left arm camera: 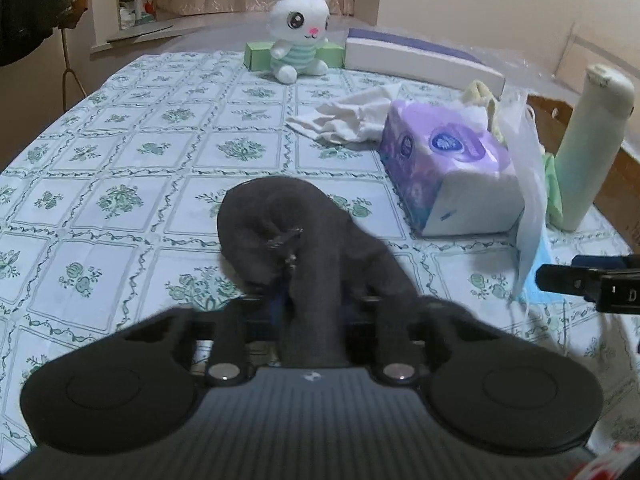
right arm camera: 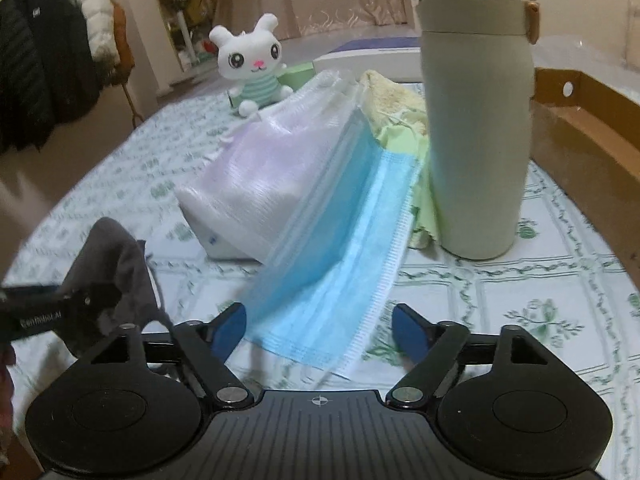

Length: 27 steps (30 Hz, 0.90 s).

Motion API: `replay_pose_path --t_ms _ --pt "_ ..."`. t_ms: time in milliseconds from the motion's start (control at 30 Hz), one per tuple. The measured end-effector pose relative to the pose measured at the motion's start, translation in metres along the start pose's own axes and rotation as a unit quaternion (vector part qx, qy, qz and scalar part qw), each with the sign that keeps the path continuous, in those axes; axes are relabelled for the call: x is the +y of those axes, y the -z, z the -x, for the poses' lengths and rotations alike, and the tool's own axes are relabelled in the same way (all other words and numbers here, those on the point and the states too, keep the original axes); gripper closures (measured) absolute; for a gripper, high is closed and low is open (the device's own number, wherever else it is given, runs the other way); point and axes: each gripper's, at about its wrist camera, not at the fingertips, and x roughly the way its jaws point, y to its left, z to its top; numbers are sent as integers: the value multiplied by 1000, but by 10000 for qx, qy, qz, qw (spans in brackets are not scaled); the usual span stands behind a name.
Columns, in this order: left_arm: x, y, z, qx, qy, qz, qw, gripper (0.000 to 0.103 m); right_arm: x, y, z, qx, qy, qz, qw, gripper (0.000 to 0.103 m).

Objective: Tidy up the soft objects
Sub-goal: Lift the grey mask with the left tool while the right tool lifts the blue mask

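Dark grey cloth [left arm camera: 304,240] fills the lower middle of the left wrist view, and the left gripper [left arm camera: 310,304] is closed tight on it. The fingers are hidden under the fabric, which bunches up in front of them and hangs above the tablecloth [left arm camera: 120,184]. In the right wrist view the same cloth and gripper appear at the lower left of the frame.

The right gripper [right arm camera: 320,330] stands wide, its blue pads [right arm camera: 410,334] well apart. The lower corner of a blue face mask [right arm camera: 340,280] lies between them, but the pads do not press on it. This mask leans against a purple tissue pack [right arm camera: 248,184] in the middle of the frame, its lower edge on the tablecloth. In the left wrist view, the tip of the right gripper shows at the right edge, just beside the mask.

To the right of the mask stands a pale green bottle [right arm camera: 476,128], upright, with a light green cloth [right arm camera: 404,140] at its foot. Behind the tissue pack, in the left wrist view, a white cloth [left arm camera: 352,116] lies crumpled on the table.

At the upper middle of both frames sits a white plush rabbit [left arm camera: 298,28] in a striped shirt, in front of a green box [left arm camera: 258,56]. A white and purple flat box [left arm camera: 420,60] lies to its right. Jackets [right arm camera: 48,52] hang at the upper left of the right wrist view.
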Motion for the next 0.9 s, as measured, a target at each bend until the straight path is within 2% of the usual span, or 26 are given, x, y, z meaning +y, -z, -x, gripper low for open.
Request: replay_pose_path --t_ms 133,300,333,367,400,533,600,667,900 --pt "8 -2 10 -112 -5 91 9999 95 7 -7 -11 62 -34 -357 9993 18" --pt "11 -3 19 -162 39 113 9998 95 17 -14 -26 189 709 -113 9972 18" --pt "11 -3 20 -172 62 116 9998 95 16 -14 -28 239 743 -83 9969 20" --pt "11 -3 21 -180 89 111 9997 95 15 -13 -28 274 792 -20 9965 28" --pt "10 -3 22 -184 117 100 9997 95 15 -12 -27 285 900 109 9955 42" --pt "6 -1 25 -184 229 63 9995 95 7 -6 -19 317 1004 354 9938 71" --pt "2 0 26 -182 272 39 9995 95 3 -3 -15 381 1043 478 9927 95" --pt "-1 1 29 -201 324 30 9993 95 1 -1 -11 442 1013 538 9924 101" --pt "-13 3 50 -298 435 -75 9986 95 5 13 22 452 1000 714 9914 102"
